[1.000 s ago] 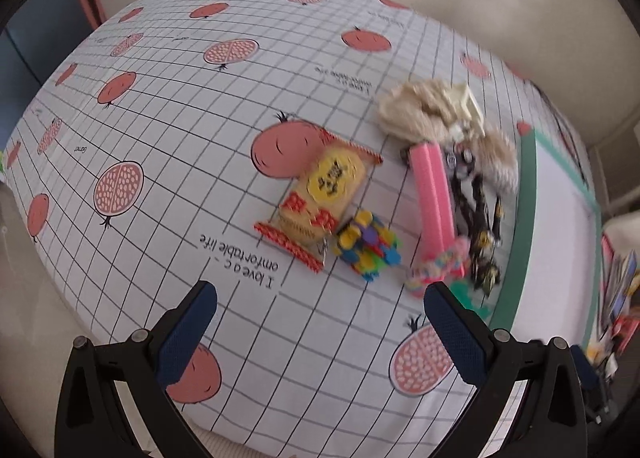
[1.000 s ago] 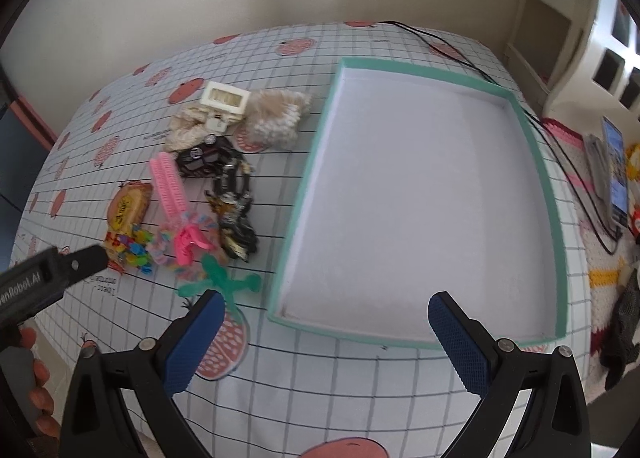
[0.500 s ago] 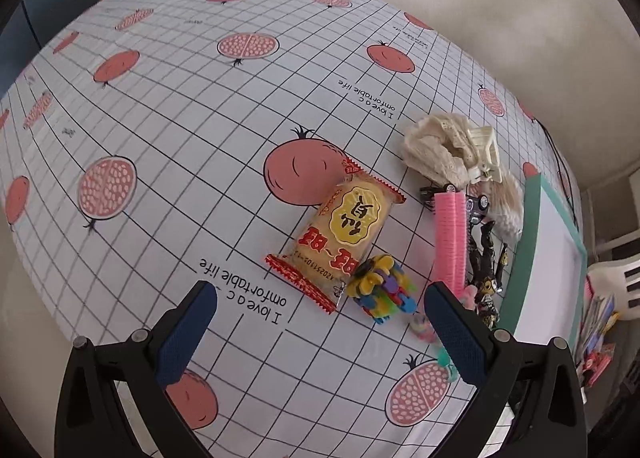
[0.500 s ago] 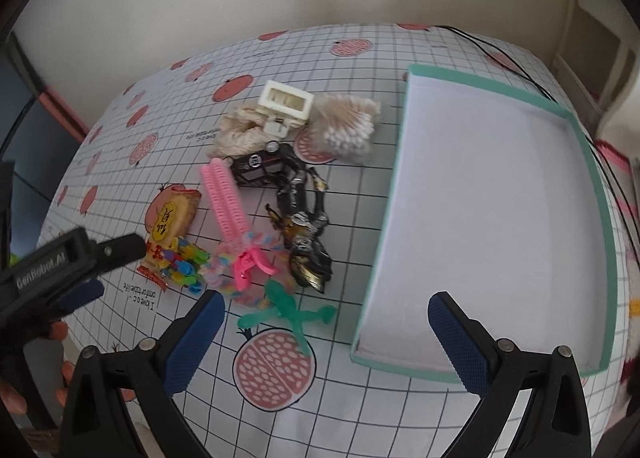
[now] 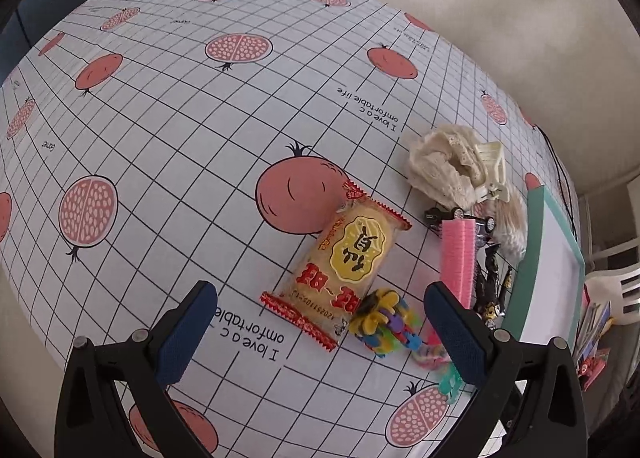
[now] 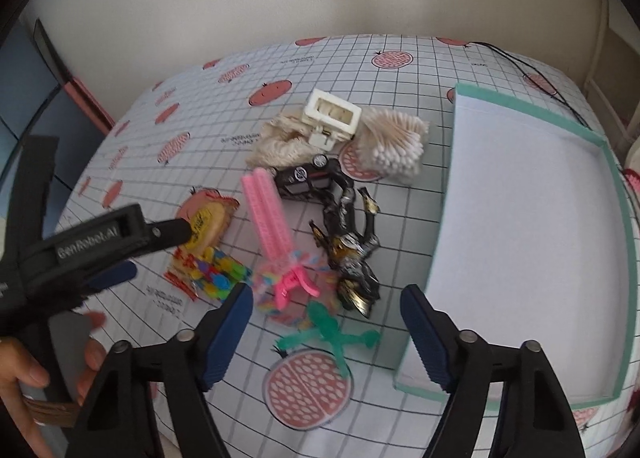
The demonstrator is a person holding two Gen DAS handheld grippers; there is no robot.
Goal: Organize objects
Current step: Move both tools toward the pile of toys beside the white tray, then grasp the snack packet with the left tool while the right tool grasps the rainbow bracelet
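One yellow rice-cracker packet (image 5: 347, 265) lies centre frame on the pomegranate-print desk (image 5: 168, 130), touching one multicoloured block cluster (image 5: 386, 323). One pink comb (image 5: 458, 256) sits right of them. One teal-rimmed white tray (image 6: 532, 234) fills the right. The left hand-held gripper (image 5: 320, 334) and right hand-held gripper (image 6: 326, 332) are both spread, holding nothing.

A bench (image 5: 168, 126) in a pomegranate-print grid cloth carries a snack packet (image 5: 344, 262), pink comb (image 6: 266, 214), toy figure (image 6: 352, 254), cotton swabs (image 6: 396, 146) and a teal-rimmed tray (image 6: 532, 114).
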